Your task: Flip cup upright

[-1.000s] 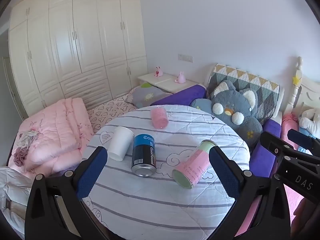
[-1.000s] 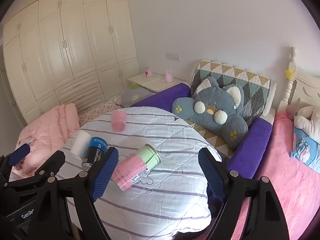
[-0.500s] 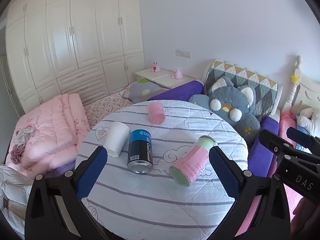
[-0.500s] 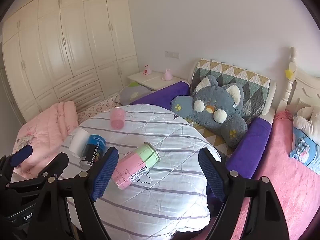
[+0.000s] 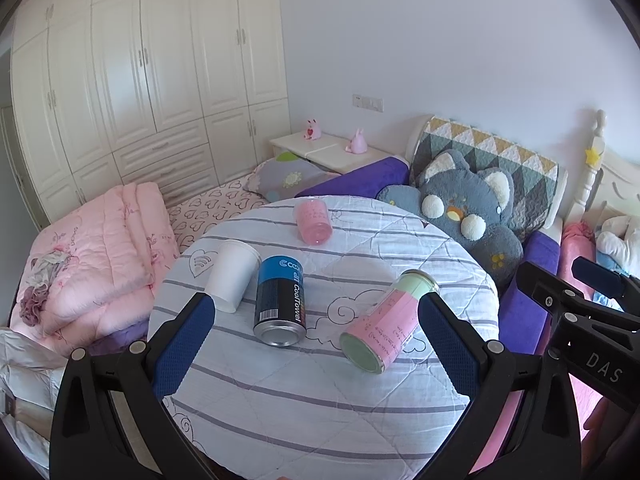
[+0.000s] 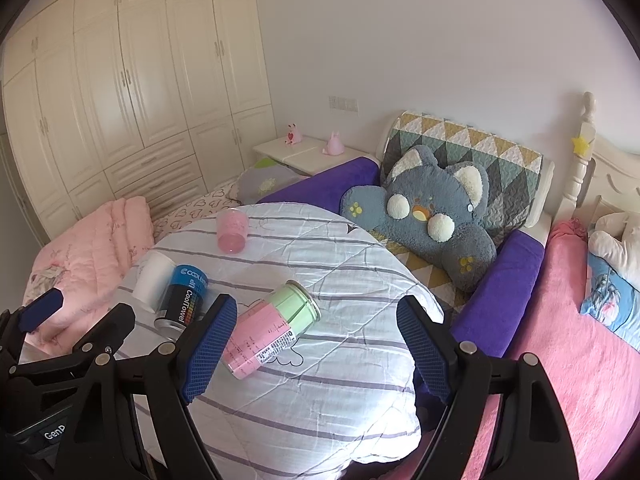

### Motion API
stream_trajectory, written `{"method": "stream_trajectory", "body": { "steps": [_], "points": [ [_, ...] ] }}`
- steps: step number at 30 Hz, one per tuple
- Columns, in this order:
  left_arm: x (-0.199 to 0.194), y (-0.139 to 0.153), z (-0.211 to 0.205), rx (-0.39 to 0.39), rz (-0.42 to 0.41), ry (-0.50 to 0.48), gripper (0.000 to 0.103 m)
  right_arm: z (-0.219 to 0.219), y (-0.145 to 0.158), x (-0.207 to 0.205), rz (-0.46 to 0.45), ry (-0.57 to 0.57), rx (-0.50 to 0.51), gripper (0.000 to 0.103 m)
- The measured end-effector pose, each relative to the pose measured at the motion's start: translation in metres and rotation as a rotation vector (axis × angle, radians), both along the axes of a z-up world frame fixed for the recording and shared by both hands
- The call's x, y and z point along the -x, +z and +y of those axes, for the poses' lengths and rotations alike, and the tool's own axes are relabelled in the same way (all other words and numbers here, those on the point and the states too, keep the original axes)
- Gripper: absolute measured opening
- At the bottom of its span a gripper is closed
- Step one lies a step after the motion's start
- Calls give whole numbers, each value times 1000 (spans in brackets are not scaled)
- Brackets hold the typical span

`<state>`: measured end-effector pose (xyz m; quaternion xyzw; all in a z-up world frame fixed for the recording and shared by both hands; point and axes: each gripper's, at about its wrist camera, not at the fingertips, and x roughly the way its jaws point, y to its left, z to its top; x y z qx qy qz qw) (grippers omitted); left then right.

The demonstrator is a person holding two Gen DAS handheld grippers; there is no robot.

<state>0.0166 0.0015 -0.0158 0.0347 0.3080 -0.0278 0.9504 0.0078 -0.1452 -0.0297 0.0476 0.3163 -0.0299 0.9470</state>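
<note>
A round table with a striped white cloth holds several containers lying on their sides. A white paper cup lies at the left. A pink plastic cup lies at the far side. A blue-black can and a pink-green can lie in the middle. My left gripper is open and empty, above the near table. My right gripper is open and empty, with the pink-green can just beyond its left finger.
A grey plush cat and purple bolsters lie on the bed right of the table. A folded pink quilt sits left. A white nightstand and wardrobe stand behind.
Both grippers have drawn slightly back and up, so the table and its objects sit a little farther away. Nothing on the table has moved.
</note>
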Motion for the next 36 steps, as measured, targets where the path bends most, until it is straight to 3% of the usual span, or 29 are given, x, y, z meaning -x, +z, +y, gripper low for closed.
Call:
{"method": "stream_trajectory", "body": {
  "steps": [36],
  "points": [
    [-21,-17,-13,-25,43,-15,103,-12,-19,-22,41,-16,-30,83]
  ]
}}
